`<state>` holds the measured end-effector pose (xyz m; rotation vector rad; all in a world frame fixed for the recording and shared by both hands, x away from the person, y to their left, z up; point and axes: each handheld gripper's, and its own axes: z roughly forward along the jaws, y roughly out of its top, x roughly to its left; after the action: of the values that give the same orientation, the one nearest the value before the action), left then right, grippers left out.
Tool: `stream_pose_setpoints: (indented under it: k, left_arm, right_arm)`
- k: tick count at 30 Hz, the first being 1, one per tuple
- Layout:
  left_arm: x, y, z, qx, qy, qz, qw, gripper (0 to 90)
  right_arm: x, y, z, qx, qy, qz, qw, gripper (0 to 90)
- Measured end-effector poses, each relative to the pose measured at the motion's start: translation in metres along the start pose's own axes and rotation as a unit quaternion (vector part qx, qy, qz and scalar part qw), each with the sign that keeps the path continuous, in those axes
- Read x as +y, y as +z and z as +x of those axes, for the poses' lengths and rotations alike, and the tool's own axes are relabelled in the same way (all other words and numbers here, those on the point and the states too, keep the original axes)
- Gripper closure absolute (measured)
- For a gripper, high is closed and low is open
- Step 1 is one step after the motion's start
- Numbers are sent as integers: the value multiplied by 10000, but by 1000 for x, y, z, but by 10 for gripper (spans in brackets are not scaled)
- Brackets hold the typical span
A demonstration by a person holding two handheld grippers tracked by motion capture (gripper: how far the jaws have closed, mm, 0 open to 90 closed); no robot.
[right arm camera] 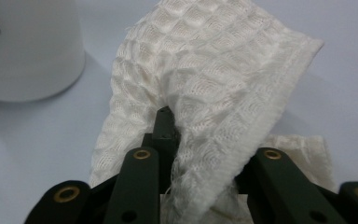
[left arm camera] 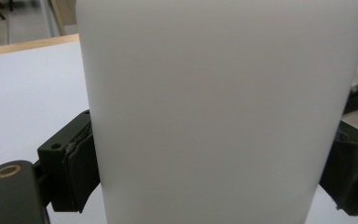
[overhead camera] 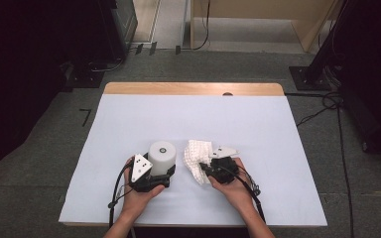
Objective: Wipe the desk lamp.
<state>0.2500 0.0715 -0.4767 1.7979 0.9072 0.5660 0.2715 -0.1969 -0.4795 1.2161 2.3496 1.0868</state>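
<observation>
No writing is showing on the smooth white cylinder (overhead camera: 161, 157), which is standing upright on the pale sheet covering the table (overhead camera: 278, 148). The left gripper (overhead camera: 159, 174) is clamping it from both sides. Just right of the cylinder, the right gripper (overhead camera: 206, 170) is pinching a waffle-weave white cloth (overhead camera: 197, 156), apparently bunched between nearly closed jaws. Black cables (overhead camera: 322, 106) are trailing beyond the table.

Count from my side: one white cylinder (overhead camera: 161, 157), one white waffle-weave cloth (overhead camera: 197, 157), two of my grippers, left (overhead camera: 155, 177) and right (overhead camera: 214, 169), one table (overhead camera: 193, 89).
</observation>
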Motion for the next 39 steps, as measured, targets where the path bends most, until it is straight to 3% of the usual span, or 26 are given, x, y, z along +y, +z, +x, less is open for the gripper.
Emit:
stream_pose_setpoints:
  k: [2,8,11,13,14,17,20,22,23,26,29,32,35,39]
  left_arm:
    - [-1,-3,0,-88,14,-5,10000,80]
    - [1,-12,0,-233,60,-104,9997,42]
    - [1,-13,0,-291,30,-109,9995,42]
    - [0,-16,0,-285,6,-131,9995,42]
    - [0,-17,0,-283,9,-144,9995,43]
    - [0,-21,-1,-245,-2,-201,9995,46]
    - [-1,-22,-2,-180,143,-155,9996,58]
    - [-3,-20,-3,-137,162,-95,9997,67]
    - [-3,-20,-3,-145,179,-89,9997,68]
    - [-3,-19,-4,-120,194,-80,9997,80]
    - [-2,-18,-7,-61,249,-97,9996,84]
    - [-1,-16,-7,-58,233,-125,9996,86]
    - [2,-16,-3,-248,-10,-275,9993,88]
    - [4,-18,-5,-288,91,-301,9991,89]
  right_arm:
    - [-3,5,2,-29,-46,160,9999,611]
    - [0,-4,1,-77,244,-81,9996,448]
    - [2,-8,5,-160,217,-205,9994,389]
    - [3,-9,10,-352,171,-256,9989,339]
    - [3,-9,13,-471,100,-307,9984,359]
    - [4,-9,18,-426,54,-312,9986,371]
    - [1,1,19,-519,24,-54,9986,380]
    - [-4,12,18,-509,31,250,9984,439]
    - [-6,13,17,-502,20,209,9985,469]
    - [-4,11,12,-411,119,193,9989,709]
    - [-5,8,10,-192,123,141,9996,765]
    - [-4,5,21,-134,-256,57,9996,769]
    - [0,9,40,-75,-562,123,9983,769]
    - [7,7,56,325,-466,-160,9983,768]
